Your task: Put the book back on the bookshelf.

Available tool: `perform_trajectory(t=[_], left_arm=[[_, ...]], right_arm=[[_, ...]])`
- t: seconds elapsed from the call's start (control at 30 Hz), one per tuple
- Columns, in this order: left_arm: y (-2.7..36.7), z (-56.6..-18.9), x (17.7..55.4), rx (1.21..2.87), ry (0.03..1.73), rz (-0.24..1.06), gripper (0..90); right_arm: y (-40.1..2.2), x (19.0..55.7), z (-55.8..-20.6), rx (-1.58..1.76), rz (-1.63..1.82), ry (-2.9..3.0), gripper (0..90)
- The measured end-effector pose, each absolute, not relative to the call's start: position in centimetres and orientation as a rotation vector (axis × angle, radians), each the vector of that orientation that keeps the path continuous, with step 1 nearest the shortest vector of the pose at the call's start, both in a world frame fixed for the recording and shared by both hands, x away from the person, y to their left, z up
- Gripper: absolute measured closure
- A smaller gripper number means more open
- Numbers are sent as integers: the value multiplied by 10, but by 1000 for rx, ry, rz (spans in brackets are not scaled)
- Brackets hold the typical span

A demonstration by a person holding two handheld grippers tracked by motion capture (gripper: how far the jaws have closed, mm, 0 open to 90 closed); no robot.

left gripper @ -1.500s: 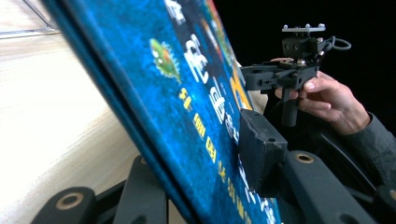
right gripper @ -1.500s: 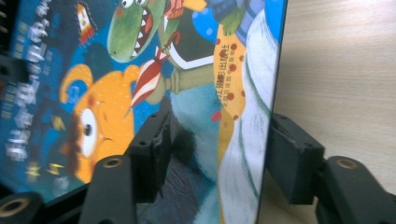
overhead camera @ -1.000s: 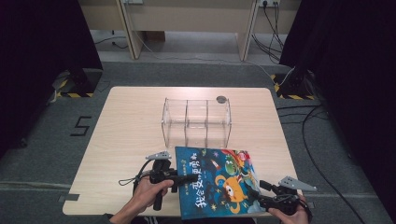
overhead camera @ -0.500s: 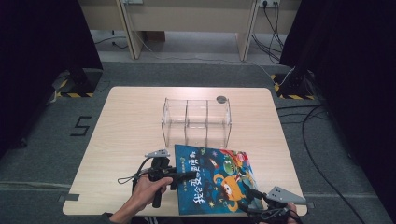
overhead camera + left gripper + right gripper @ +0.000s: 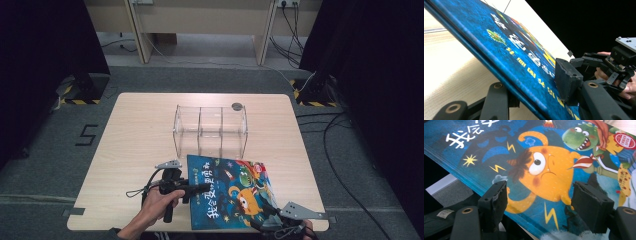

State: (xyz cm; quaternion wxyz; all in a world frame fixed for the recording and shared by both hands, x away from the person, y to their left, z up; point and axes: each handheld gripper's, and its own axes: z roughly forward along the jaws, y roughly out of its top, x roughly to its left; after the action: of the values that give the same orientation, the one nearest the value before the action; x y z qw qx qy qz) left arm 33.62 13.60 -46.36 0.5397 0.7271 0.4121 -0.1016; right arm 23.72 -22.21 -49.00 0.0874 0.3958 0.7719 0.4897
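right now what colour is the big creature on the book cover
Orange creature, clearest in the right gripper view.

The book (image 5: pixel 232 192) has a shiny, smooth paper cover. The table (image 5: pixel 135 140) is pale wood (matt). The box (image 5: pixel 210 131) is clear plastic. Gripper pads (image 5: pixel 589 207) look rough, black.

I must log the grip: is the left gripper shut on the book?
Yes, shut: left gripper clamps the book's edge, one jaw above, one beneath.

The book (image 5: pixel 232 192) hides the left gripper's (image 5: pixel 534 92) lower pad; the right hand (image 5: pixel 306 227) is cut off.
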Motion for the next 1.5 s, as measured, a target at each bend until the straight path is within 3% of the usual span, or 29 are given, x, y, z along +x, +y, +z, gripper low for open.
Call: perform_trajectory(t=[0.77, 1.5], left_arm=[[136, -465, 338, 1728, 992, -244, 574], [135, -465, 338, 1728, 1008, -235, 566]], right_arm=[[-202, 231, -489, 1101, 1495, 2352, 288], [-164, 215, -488, 841, 1238, 2344, 221]])
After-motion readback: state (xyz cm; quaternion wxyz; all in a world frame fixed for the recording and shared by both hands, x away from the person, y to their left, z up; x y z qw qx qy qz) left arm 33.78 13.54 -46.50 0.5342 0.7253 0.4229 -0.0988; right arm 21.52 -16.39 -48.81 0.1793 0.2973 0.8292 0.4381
